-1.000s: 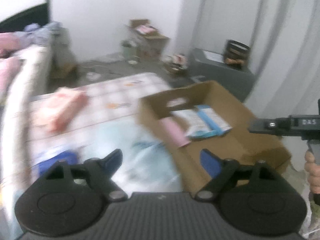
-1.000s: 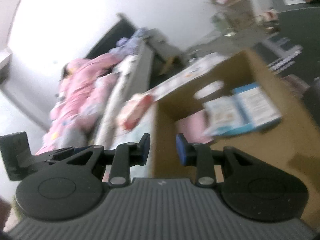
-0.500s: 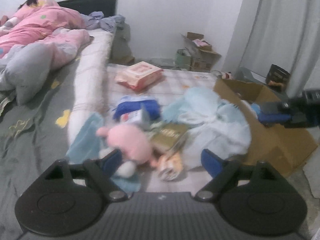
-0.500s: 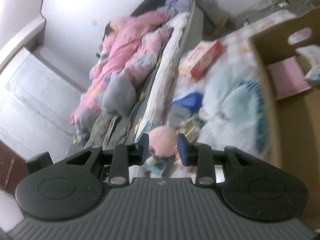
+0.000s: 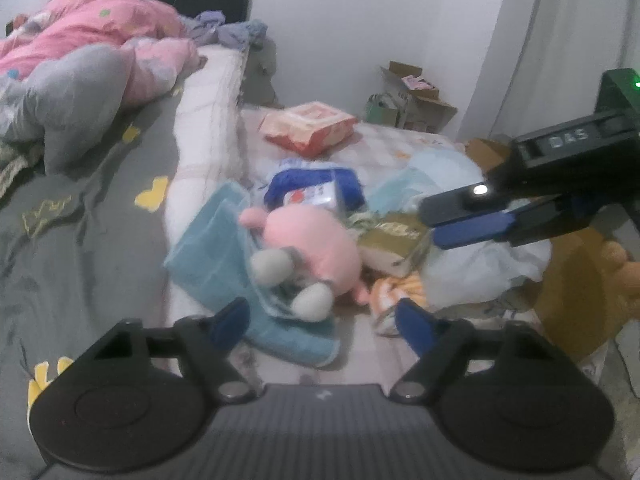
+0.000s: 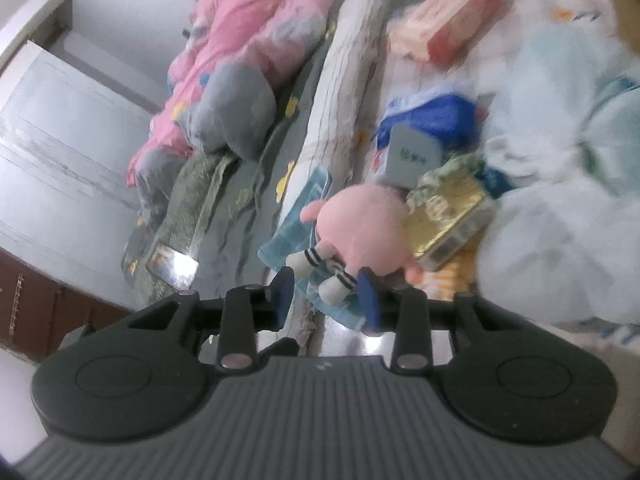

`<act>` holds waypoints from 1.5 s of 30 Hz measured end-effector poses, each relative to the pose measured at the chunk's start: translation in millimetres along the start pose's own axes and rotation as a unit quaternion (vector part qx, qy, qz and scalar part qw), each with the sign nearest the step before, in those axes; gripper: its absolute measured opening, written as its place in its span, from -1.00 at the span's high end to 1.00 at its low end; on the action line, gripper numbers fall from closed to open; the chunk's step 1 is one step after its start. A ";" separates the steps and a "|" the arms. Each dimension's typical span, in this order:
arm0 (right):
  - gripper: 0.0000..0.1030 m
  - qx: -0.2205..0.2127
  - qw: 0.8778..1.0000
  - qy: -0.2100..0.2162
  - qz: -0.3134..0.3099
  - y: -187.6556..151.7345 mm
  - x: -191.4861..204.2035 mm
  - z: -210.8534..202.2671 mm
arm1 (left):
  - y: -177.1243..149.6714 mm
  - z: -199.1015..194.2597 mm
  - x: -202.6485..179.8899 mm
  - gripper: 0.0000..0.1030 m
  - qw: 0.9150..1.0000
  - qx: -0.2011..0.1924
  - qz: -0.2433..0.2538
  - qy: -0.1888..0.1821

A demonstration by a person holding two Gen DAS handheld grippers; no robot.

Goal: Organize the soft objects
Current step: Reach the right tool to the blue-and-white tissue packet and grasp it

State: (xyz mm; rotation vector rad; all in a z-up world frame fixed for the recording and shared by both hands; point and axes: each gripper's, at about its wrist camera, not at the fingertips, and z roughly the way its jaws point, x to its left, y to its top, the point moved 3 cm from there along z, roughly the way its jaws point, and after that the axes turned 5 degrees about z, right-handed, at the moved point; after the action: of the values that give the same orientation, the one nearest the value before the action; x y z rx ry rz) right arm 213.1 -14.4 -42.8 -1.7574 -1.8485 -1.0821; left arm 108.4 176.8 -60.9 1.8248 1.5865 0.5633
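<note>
That pink plush toy (image 5: 316,248) lying on the blue towel (image 5: 208,252) on the bed looks light and squishy, so I'd pinch the round body, not the skinny legs. Its long axis runs head away, feet toward the cameras. Left gripper (image 5: 320,324) jaws are wide open and empty; right gripper (image 6: 326,298) jaws are partly open, empty, straddling a foot.
</note>
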 end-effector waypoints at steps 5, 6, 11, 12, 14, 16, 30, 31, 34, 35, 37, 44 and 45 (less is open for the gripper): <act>0.21 0.025 1.000 -0.007 0.016 9.1 -5.0 39.0 | -4.0 14.5 15.4 -0.42 1.000 0.016 -0.016 -0.001; 0.21 0.029 0.999 -0.006 0.018 10.4 -5.1 44.6 | -5.0 17.9 18.0 -0.40 1.000 0.021 -0.021 0.000; 0.21 0.027 0.999 -0.013 0.019 21.8 -4.8 57.2 | -3.7 29.8 33.8 -0.17 0.998 0.044 -0.049 0.001; 0.21 0.021 0.999 -0.014 0.021 29.0 -5.0 54.8 | -0.4 27.3 36.5 -0.17 0.998 0.038 -0.051 -0.001; 0.20 0.008 1.000 -0.022 0.019 45.1 -4.9 50.4 | 10.3 21.2 40.4 -0.17 0.999 0.022 -0.049 -0.002; 0.09 -0.007 0.999 -0.041 0.015 66.7 -5.3 46.1 | 26.6 15.1 44.7 -0.18 0.999 0.002 -0.043 -0.002; -0.30 0.018 0.985 -0.164 0.047 207.5 -62.8 121.9 | 138.7 153.5 63.0 -0.17 0.981 0.105 -0.146 -0.072; -0.31 0.026 0.984 -0.170 0.055 212.9 -70.5 130.5 | 139.7 163.0 61.1 -0.16 0.981 0.110 -0.147 -0.068; -0.32 0.046 0.980 -0.174 0.088 218.1 -90.1 151.8 | 140.5 187.6 54.5 -0.05 0.980 0.126 -0.143 -0.058; -0.32 0.054 0.979 -0.172 0.095 218.9 -95.1 157.4 | 139.9 193.6 53.2 -0.02 0.980 0.131 -0.142 -0.054; -0.37 0.063 0.980 -0.158 0.102 217.6 -100.3 165.8 | 139.3 201.7 52.2 0.01 0.979 0.138 -0.141 -0.049; 0.19 0.053 0.986 -0.132 0.083 212.9 -95.4 163.1 | 137.9 207.4 52.1 0.01 0.979 0.142 -0.140 -0.033; 0.25 0.044 0.988 -0.130 0.073 212.1 -90.8 158.7 | 137.6 205.5 52.6 0.01 0.979 0.141 -0.142 -0.032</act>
State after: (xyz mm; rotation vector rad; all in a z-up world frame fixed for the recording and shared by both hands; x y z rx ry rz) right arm 468.1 25.4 -151.3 -2.0242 -1.8449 -0.7333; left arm 356.1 181.1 -111.7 1.7457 1.9170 0.1531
